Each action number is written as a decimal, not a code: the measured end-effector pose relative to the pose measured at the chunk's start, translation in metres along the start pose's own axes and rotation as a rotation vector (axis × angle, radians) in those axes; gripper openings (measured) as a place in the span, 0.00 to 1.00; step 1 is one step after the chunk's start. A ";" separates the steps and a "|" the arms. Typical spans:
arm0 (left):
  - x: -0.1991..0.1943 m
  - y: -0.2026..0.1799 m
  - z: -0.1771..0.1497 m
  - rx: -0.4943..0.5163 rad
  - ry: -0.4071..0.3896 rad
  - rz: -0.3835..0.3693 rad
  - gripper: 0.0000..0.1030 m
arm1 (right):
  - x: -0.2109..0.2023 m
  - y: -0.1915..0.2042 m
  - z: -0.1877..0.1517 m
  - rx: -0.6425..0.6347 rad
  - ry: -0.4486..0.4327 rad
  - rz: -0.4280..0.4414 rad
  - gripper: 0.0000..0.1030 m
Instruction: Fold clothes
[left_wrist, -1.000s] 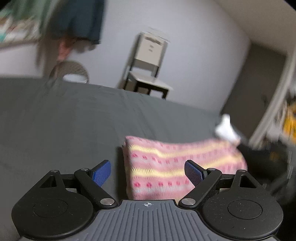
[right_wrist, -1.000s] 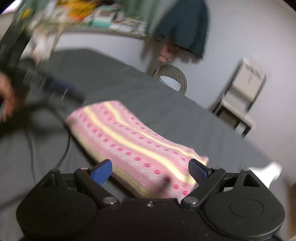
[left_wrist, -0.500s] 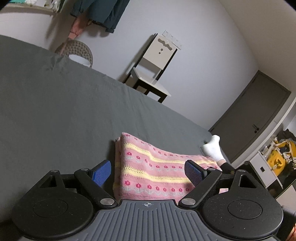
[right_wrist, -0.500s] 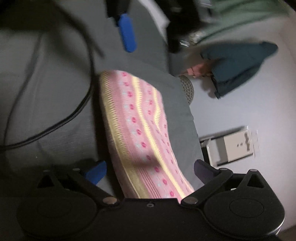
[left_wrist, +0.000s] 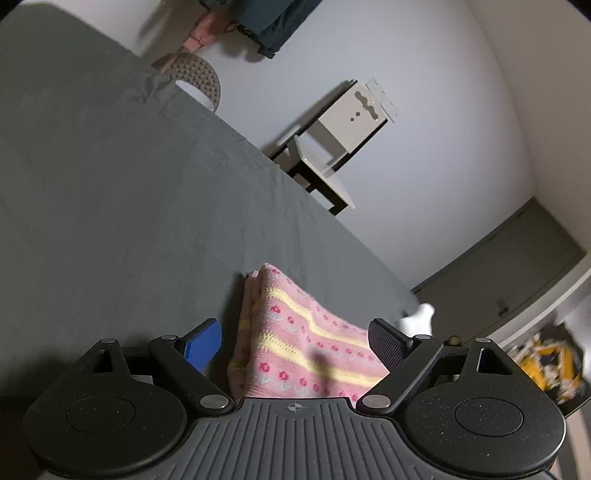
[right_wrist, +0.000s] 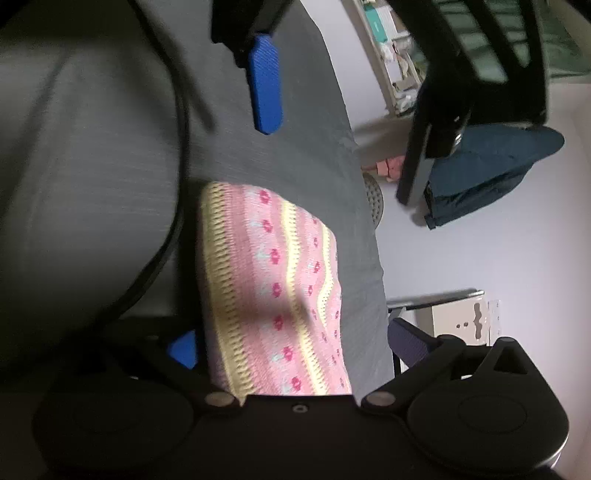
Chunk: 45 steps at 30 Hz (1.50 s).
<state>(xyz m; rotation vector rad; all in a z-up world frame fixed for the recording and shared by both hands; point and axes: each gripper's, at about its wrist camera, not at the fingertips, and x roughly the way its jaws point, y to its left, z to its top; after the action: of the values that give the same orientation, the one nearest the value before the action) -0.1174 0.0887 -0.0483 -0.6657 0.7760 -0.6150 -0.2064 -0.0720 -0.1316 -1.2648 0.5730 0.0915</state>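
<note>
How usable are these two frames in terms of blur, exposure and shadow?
Left wrist view: mostly sharp, with fisheye bending and a soft shadow on the folded pink-and-yellow knitted garment; the yellow object at the right edge is smeared. Right wrist view: dimmer, motion-blurred, the dark grey bed cover streaked and the right gripper underexposed.

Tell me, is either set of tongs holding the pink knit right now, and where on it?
Neither. Both the left tongs and right tongs stand wide open around the folded pink knit, which lies on the grey bed cover; no finger is closed on it.
</note>
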 end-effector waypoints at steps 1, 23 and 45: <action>0.001 0.002 0.000 -0.012 0.000 -0.008 0.85 | 0.002 -0.001 0.001 0.003 0.001 0.006 0.94; 0.041 0.031 -0.017 -0.298 -0.021 -0.168 0.99 | -0.019 -0.018 -0.007 0.202 -0.118 -0.027 0.25; 0.184 0.021 -0.053 -0.577 0.252 -0.422 0.99 | -0.041 -0.048 -0.019 0.360 -0.120 -0.020 0.25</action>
<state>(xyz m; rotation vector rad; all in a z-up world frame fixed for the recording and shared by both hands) -0.0502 -0.0449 -0.1700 -1.3201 1.0734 -0.8785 -0.2305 -0.0946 -0.0742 -0.9079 0.4492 0.0448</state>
